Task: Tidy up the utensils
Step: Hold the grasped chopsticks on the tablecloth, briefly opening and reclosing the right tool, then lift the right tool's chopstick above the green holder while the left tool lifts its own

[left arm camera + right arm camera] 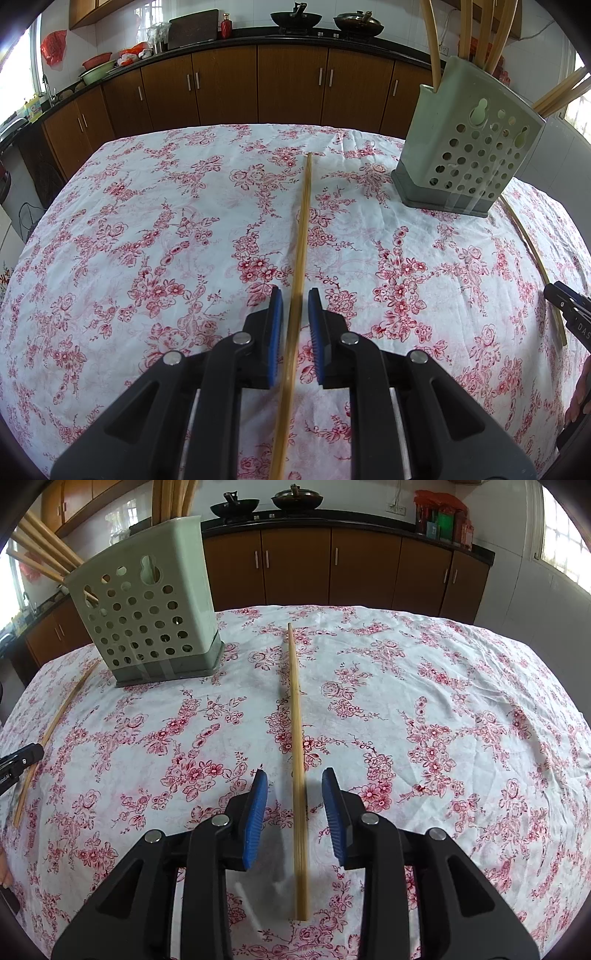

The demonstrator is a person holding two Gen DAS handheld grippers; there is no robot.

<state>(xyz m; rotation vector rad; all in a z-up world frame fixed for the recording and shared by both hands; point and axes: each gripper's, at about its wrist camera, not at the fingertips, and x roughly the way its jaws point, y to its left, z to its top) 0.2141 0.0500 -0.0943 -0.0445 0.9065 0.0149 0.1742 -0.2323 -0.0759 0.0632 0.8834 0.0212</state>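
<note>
The left gripper (295,325) reaches forward low over the table (129,221), angled down toward the floral cloth. Its blue pads (276,332) stand apart, one on each side of a chopstick (301,258) that runs between them and away toward the far edge. The gaps at the pads are narrow, and whether either pad touches the stick cannot be told; its near part looks blurred. The chopstick's far end lies on the cloth to the left of the holder (465,147).

The right gripper (295,808) takes much the same pose, low and tilted down, with its fingers (256,812) spread wider. A second chopstick (298,757) lies flat on the cloth between them, clear of both pads, its near end under the gripper and its far end pointing toward the cabinets (332,565).

The holder is pale green, perforated, and stands upright on a grey base at the far part of the table, between the two chopsticks. Several chopsticks (44,550) already lean out of its top.

In the left wrist view the right gripper's tip shows at the right edge, beside its chopstick; in the right wrist view the left gripper's tip shows at the left edge, beside the first chopstick.
</note>
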